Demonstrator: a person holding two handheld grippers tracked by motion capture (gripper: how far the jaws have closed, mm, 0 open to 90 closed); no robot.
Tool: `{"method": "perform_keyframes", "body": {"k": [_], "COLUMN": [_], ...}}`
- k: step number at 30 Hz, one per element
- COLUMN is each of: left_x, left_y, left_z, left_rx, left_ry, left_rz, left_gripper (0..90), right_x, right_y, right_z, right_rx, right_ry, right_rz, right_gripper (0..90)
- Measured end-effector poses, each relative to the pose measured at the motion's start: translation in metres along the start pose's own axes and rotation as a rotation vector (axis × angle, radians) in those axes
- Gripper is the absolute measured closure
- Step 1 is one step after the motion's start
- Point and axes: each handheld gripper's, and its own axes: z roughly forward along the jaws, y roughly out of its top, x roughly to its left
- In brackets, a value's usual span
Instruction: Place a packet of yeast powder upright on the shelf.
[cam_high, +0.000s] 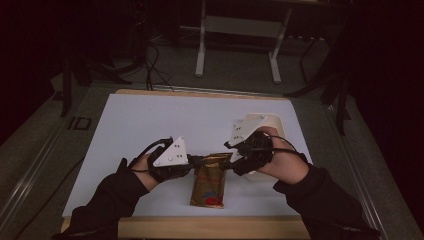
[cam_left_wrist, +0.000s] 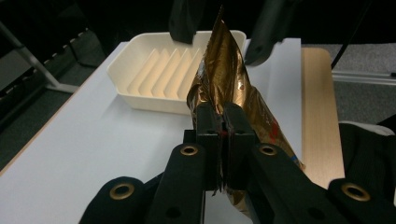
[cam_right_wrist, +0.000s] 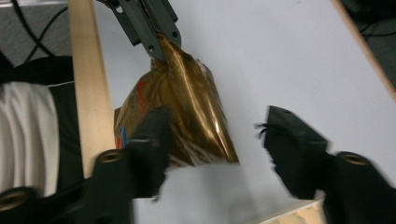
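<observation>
1. The left gripper (cam_left_wrist: 223, 128) is clamped on one top corner of the gold foil packet (cam_high: 208, 181); in the left gripper view its two black jaws press flat together with the foil edge pinched between them.
2. The right gripper (cam_right_wrist: 215, 140) is spread wide, its jaws standing apart on either side of the packet's other top corner, with nothing pinched between them in the right gripper view.
3. The gold foil packet hangs from the left gripper near the front edge of the white table (cam_high: 130, 130), its top pulled up into a creased peak and its red-printed lower end down on the table.
4. In the high view the packet sits between the two hands, the left gripper (cam_high: 192, 161) at its upper left corner and the right gripper (cam_high: 227, 161) at its upper right.
5. A white ribbed tray (cam_left_wrist: 159, 70) rests on the table beyond the packet, apart from it; in the high view the tray (cam_high: 272, 122) is partly covered by the right hand (cam_high: 280, 162).
6. The person's dark sleeves (cam_high: 107, 197) come in over the table's wooden front edge (cam_high: 210, 227).
</observation>
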Motion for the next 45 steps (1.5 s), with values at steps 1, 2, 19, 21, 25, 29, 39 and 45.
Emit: {"method": "perform_keyframes", "body": {"k": [1,2,19,21,25,29,39,45], "left_x": [-0.001,-0.001,-0.004,-0.004,-0.004,-0.003,0.005,0.013], "left_y": [0.001,0.001,0.001,0.001,0.000,0.001,-0.003,-0.013], "left_z": [0.001,0.001,0.008,0.009,0.010,0.008,-0.001,-0.010], "left_rx": [-0.001,0.001,0.003,0.007,0.010,-0.004,-0.054,-0.115], "left_ry": [0.011,0.003,-0.028,-0.031,-0.048,-0.052,-0.094,-0.105], "left_rz": [0.005,0.006,0.014,0.019,0.018,0.008,-0.061,-0.161], "left_gripper": [88.7,88.7,88.5,88.3,87.5,86.3,60.4,39.1], "right_x": [0.000,-0.001,-0.007,-0.005,-0.005,-0.005,-0.007,-0.010], "right_y": [0.002,0.003,0.018,0.018,0.018,0.019,0.020,0.023], "right_z": [0.001,0.003,0.023,0.023,0.024,0.022,0.011,-0.007], "right_rx": [0.017,0.023,0.340,0.352,0.360,0.359,0.328,0.280], "right_ry": [0.009,0.012,0.207,0.207,0.197,0.208,0.197,0.155], "right_rz": [-0.002,-0.005,-0.070,-0.101,-0.138,-0.147,-0.161,-0.187], "right_gripper": [45.4,46.3,78.7,80.4,82.3,83.0,83.7,83.7]}}
